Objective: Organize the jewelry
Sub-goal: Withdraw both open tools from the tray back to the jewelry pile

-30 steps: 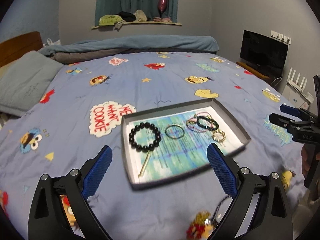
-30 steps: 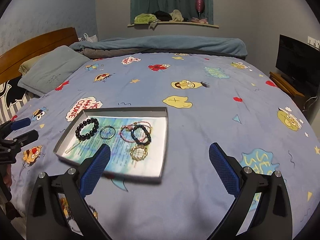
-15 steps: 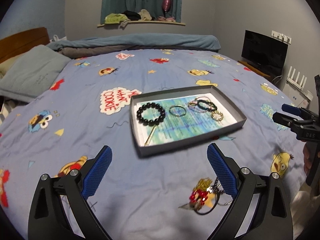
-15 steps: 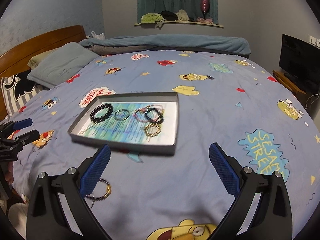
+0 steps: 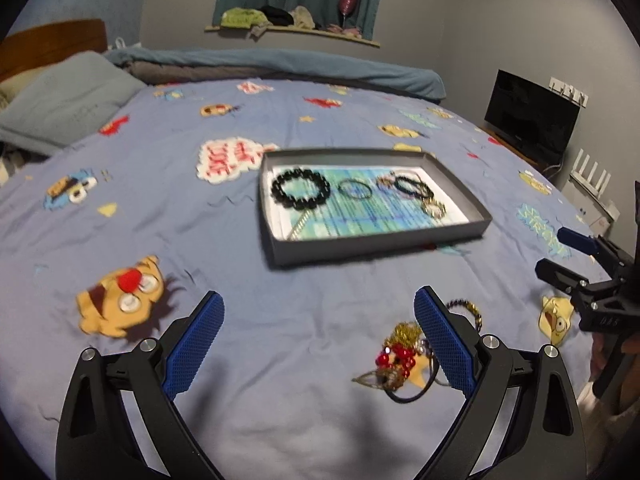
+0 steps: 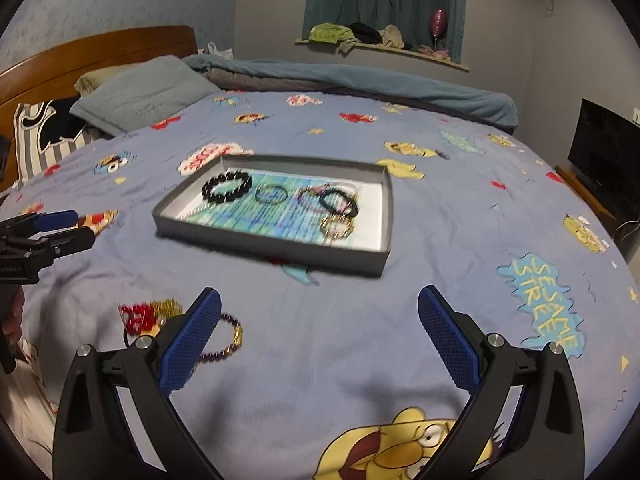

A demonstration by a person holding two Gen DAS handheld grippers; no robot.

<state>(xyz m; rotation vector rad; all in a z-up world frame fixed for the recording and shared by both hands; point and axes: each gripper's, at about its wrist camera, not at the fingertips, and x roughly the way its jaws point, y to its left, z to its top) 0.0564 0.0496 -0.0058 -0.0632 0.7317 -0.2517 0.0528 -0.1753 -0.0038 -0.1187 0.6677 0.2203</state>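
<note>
Grey tray [image 5: 376, 242] sitting on bedspread [image 5: 248, 272], holding black bead bracelet [image 5: 300, 189], thin ring bracelet [image 5: 354, 190], others. Loose jewelry pile [image 5: 400, 354] lying near tray's front edge. Left gripper [image 5: 318, 340], right gripper [image 6: 320, 334] hovering before tray, both gaping wide, carrying nothing.

Both wrist views low over bed [image 5: 280, 360], facing shared tray [image 6: 276, 246]

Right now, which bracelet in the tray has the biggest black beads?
The chunky black bead bracelet at the tray's left end; the others are thinner bands.
</note>
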